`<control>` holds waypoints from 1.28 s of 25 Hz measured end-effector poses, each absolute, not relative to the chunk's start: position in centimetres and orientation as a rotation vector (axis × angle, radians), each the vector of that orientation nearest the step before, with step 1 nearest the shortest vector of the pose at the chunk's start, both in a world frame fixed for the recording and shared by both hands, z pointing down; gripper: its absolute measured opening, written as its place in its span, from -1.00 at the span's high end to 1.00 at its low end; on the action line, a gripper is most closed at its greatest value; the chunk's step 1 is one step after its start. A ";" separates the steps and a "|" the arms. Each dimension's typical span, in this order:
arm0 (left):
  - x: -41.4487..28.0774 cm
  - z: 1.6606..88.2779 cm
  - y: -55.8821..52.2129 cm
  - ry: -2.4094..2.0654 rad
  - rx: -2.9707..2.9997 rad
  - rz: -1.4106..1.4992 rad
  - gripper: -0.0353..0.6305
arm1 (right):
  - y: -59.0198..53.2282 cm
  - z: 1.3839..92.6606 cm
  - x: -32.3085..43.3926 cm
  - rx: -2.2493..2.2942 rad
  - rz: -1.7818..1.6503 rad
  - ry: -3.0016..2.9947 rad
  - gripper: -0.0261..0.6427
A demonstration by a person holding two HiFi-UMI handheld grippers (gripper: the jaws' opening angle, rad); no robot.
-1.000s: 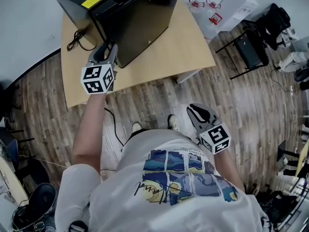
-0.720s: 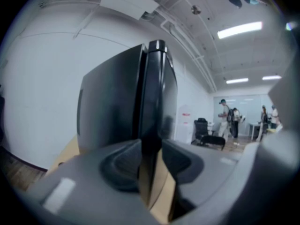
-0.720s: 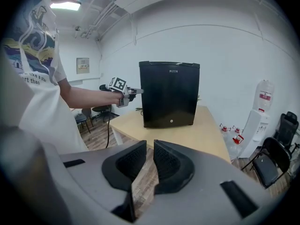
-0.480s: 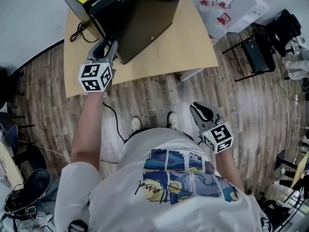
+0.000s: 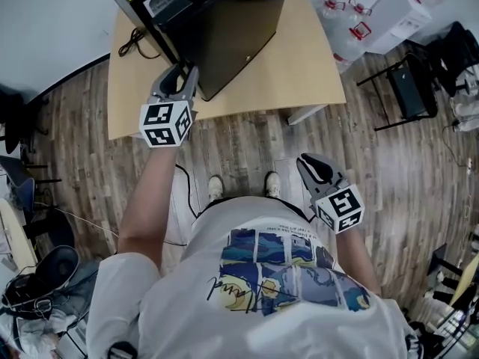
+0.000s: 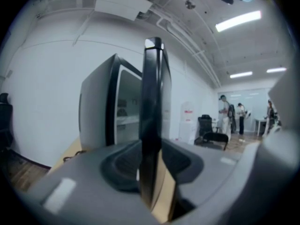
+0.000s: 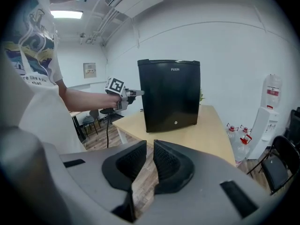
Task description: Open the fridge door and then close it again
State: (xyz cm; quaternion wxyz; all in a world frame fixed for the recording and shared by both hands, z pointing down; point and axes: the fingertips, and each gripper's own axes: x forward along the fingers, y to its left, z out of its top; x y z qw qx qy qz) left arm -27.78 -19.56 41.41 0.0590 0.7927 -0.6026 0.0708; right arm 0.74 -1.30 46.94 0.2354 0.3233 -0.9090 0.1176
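Left gripper (image 5: 182,81) still clamps the near edge of the black fridge (image 7: 168,95) door (image 5: 236,40), ajar on the table (image 5: 299,73) as 1 second ago; right gripper (image 5: 312,167) stays low, closed, empty.

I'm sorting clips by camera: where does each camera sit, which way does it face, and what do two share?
Head view: on the person's head, looking steeply down at the fridge on the table; shirt, left gripper and right gripper show.
Left gripper view: rides the left gripper, looking along jaws clamped on the fridge door edge.
Right gripper view: rides the right gripper, facing the fridge front; empty shut jaws and shirt show.
Shared: head and right gripper views both show the left gripper.
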 end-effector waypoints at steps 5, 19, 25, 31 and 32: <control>-26.2 41.5 -18.6 -1.851 2.373 0.220 0.47 | -1.7 47.2 1.8 0.871 0.321 -2.507 0.79; -21.7 41.5 -16.4 -1.915 2.294 0.215 0.48 | -4.0 47.0 5.2 0.789 0.275 -2.556 0.79; -19.5 41.5 -15.8 -1.943 2.270 0.214 0.49 | -5.2 46.9 6.7 0.724 0.247 -2.571 0.79; -17.8 41.2 -15.2 -1.986 2.221 0.194 0.49 | -5.7 46.6 8.0 0.676 0.227 -2.576 0.79; -17.5 41.2 -15.1 -1.993 2.212 0.192 0.49 | -5.7 46.7 8.4 0.671 0.226 -2.575 0.79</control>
